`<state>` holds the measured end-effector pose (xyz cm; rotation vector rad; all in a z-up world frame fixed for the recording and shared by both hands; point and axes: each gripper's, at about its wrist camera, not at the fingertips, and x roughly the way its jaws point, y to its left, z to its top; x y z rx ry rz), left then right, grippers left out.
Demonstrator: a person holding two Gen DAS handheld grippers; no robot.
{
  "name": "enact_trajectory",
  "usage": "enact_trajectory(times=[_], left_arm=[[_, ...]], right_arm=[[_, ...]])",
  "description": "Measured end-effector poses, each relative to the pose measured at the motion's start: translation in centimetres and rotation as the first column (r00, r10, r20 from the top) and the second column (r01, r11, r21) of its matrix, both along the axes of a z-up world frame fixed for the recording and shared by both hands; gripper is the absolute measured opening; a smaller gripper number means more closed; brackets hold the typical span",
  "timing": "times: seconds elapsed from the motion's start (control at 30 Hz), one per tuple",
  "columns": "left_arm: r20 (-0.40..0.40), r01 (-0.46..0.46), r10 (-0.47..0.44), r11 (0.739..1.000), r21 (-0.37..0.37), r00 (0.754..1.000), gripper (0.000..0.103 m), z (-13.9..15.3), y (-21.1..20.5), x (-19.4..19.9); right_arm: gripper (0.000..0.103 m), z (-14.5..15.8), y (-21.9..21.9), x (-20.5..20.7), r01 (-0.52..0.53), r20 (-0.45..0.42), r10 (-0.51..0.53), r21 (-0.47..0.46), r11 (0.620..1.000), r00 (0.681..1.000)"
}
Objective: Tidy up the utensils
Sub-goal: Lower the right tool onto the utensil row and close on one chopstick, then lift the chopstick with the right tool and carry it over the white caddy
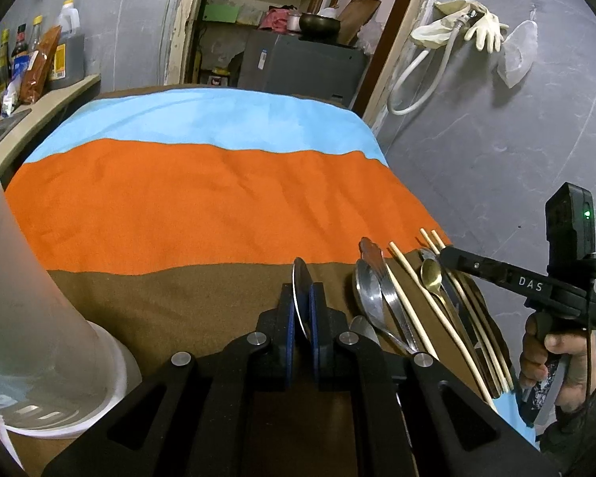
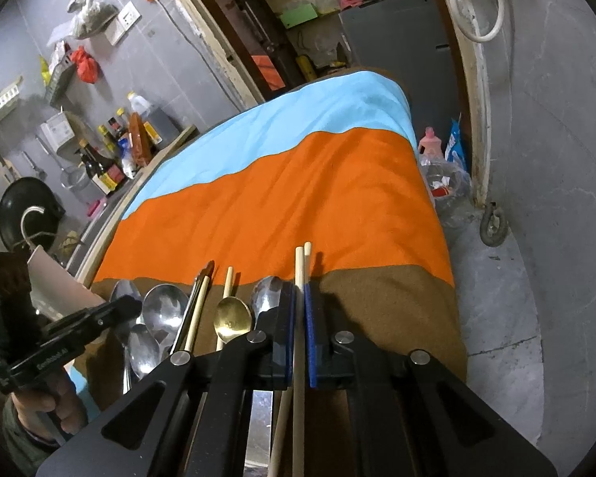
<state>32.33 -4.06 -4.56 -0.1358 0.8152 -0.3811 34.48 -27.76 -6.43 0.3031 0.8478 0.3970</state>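
Here both grippers already carry something. The left gripper (image 1: 305,298) is clamped on a steel spoon (image 1: 301,278), its bowl held edge-on between the blue pads and rising toward 12 o'clock above the fingertips. The right gripper (image 2: 300,306) is closed on 2 pale chopsticks (image 2: 300,266), which run lengthwise through the pads, tips toward 12 o'clock and butt ends trailing back under the camera toward 6.

The rest of the loose utensils (image 1: 409,306) lie in a row on the brown band of the striped cloth (image 1: 202,198): steel spoons, a brass spoon (image 2: 233,320) and more chopsticks, all with long axes roughly parallel, pointing between 11 and 12 o'clock in the left view. From the left fingers that pile sits at 3 o'clock; from the right fingers it sits at 9 o'clock, so it lies between the 2 hands, just beside each.

A frosted plastic container (image 1: 28,278) stands at 8 o'clock of the left gripper, probably the holder, though its mouth is out of view. The left hand looks nearer to it, so the spoon would swing left.
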Motion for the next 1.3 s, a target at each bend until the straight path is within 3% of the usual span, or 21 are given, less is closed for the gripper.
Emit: enact_trajectory(times=[0.23,0.43,0.63,1.03,1.3], left_arm=[[0.1,0.016,-0.014,1.0,-0.017,0.995,0.003,1.5,-0.1,-1.8],[0.246,0.011,0.0,0.999,-0.042,0.969,0.001,3.9,0.1,-4.3],[0.398,-0.033,0.052,0.998,-0.056,0.916,0.001,7.5,0.9,-7.5],[0.518,-0.151,0.189,0.982,-0.114,0.834,0.001,14.4,8.5,-11.8],[0.607,-0.337,0.334,0.935,-0.114,0.722,0.001,18.1,16.8,-13.7]], right_arm=[[0.003,1.8,-0.2,-2.0,-0.006,0.091,0.001,0.053,0.999,0.996],[0.003,5.2,0.4,-5.3,-0.035,0.27,0.007,0.101,0.994,0.963],[0.003,8.9,2.7,-8.0,-0.075,0.431,0.022,0.107,0.991,0.902],[0.003,15.1,12.0,-9.0,-0.267,0.62,0.074,0.225,0.937,0.781],[0.003,18.3,20.4,-7.1,-0.359,0.716,0.071,0.259,0.896,0.695]])
